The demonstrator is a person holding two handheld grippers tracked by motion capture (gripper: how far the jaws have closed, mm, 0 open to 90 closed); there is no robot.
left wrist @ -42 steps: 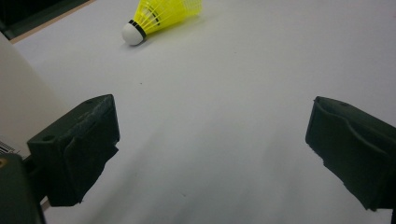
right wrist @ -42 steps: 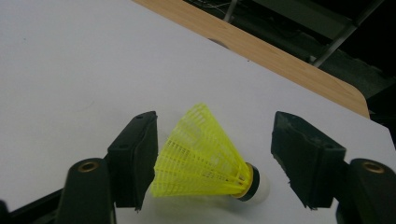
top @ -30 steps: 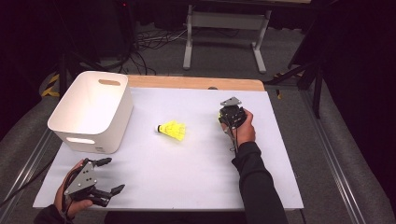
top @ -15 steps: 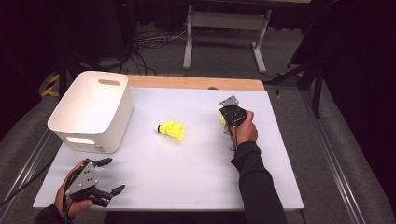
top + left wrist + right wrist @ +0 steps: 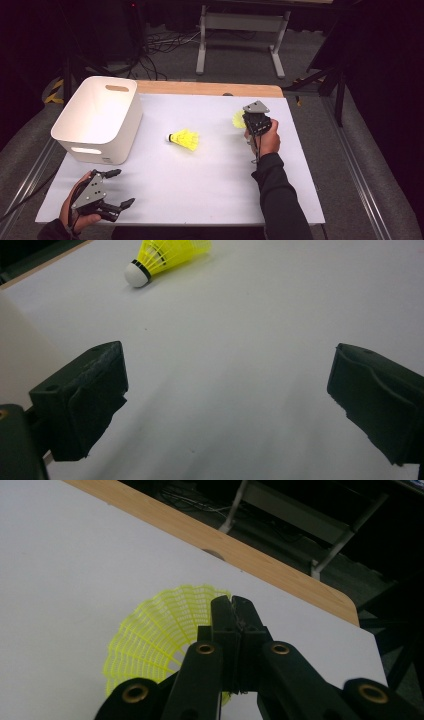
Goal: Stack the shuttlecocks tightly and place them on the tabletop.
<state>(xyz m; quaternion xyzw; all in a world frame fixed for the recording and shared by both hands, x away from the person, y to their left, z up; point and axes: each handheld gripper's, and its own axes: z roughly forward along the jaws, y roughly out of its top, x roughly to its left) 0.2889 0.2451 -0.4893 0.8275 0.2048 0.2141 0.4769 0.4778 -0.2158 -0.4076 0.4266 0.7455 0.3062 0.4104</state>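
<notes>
The right gripper [image 5: 234, 602], jaws having just closed to pinch a yellow shuttlecock's skirt [image 5: 155, 635], should lift gently toward the white bin [image 5: 100, 117]; the left gripper [image 5: 116, 189] waits, jaws spread.

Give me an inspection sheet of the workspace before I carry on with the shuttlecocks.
Surface: white sheet over a wooden table, flat.
Job's things: one yellow shuttlecock lying on its side mid-sheet; second shuttlecock at the right gripper; white bin upright at the sheet's left.
Clutter: nothing seen.
Grippers: left gripper open and holding nothing, at the near left corner; right gripper has just closed, its jaws pinching the second shuttlecock's skirt.
Cables: a cable hangs from the right gripper; more lie on the floor behind the table.
Surroundings: grey metal frame behind, dark room.
</notes>
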